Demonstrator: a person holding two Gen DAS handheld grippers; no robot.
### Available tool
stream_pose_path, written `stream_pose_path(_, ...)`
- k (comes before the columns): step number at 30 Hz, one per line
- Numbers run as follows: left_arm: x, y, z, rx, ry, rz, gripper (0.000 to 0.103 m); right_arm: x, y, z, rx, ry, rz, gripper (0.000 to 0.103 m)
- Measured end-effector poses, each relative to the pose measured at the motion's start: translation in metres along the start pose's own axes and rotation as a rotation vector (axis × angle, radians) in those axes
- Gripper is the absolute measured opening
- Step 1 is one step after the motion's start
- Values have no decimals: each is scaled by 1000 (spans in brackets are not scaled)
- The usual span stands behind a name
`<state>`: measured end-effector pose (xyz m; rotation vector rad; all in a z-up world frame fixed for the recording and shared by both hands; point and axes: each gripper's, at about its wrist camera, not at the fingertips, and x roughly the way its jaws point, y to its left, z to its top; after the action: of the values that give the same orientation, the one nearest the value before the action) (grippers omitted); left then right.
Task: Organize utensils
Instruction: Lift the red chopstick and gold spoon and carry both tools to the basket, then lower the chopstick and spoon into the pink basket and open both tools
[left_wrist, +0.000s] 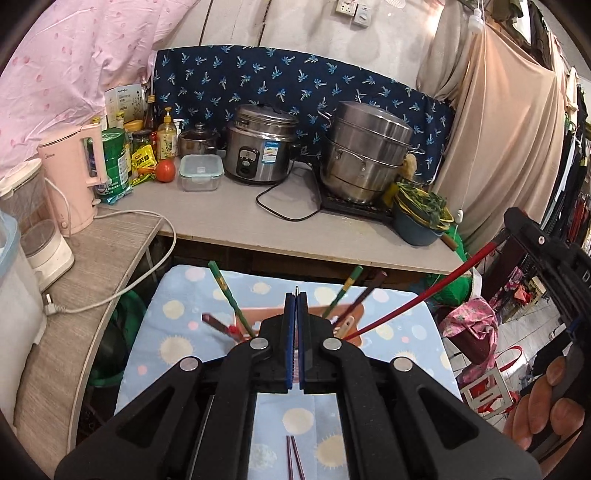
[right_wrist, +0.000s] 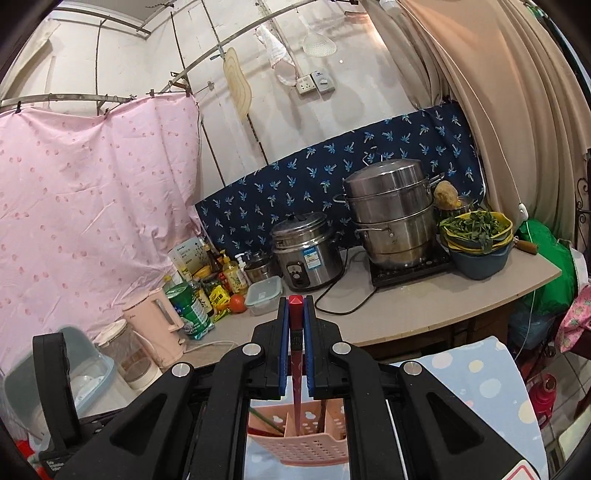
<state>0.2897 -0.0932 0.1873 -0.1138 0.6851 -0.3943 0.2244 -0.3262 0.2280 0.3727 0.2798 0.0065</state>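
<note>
My right gripper (right_wrist: 296, 306) is shut on a red chopstick (right_wrist: 296, 391), whose lower end points down into a pink perforated utensil holder (right_wrist: 299, 446). In the left wrist view that red chopstick (left_wrist: 417, 291) slants from the right gripper (left_wrist: 513, 229) down to the holder (left_wrist: 347, 321), which holds green chopsticks (left_wrist: 223, 291) and dark ones (left_wrist: 364, 295). My left gripper (left_wrist: 296, 301) is shut on a thin metal utensil whose tip (left_wrist: 296, 289) shows just above the holder. Two dark chopsticks (left_wrist: 293, 458) lie on the blue patterned cloth (left_wrist: 177, 325) below it.
Behind the cloth is a counter (left_wrist: 236, 218) with a rice cooker (left_wrist: 260, 146), a steamer pot (left_wrist: 364, 153), a bowl of greens (left_wrist: 421, 218), a pink kettle (left_wrist: 74, 177), a food box (left_wrist: 201, 171) and bottles. A white cord (left_wrist: 147, 273) hangs at left.
</note>
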Motion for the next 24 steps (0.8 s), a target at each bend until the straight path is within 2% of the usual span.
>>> stream_pose_path(4, 22, 3, 4, 0, 15, 15, 0, 29, -3, -6, -10, 33, -12, 7)
stream_pose_path(11, 55, 10, -1, -2, 51, 27, 1, 68, -11, -35, -19, 124, -22, 7)
stream_pose_path(18, 76, 17, -8, -8, 77, 42, 1, 87, -13, -57, -31, 182, -25, 7)
stream_pose_path(24, 83, 15, -9, 2, 66, 62, 1, 97, -15, -69, -37, 224, -27, 7)
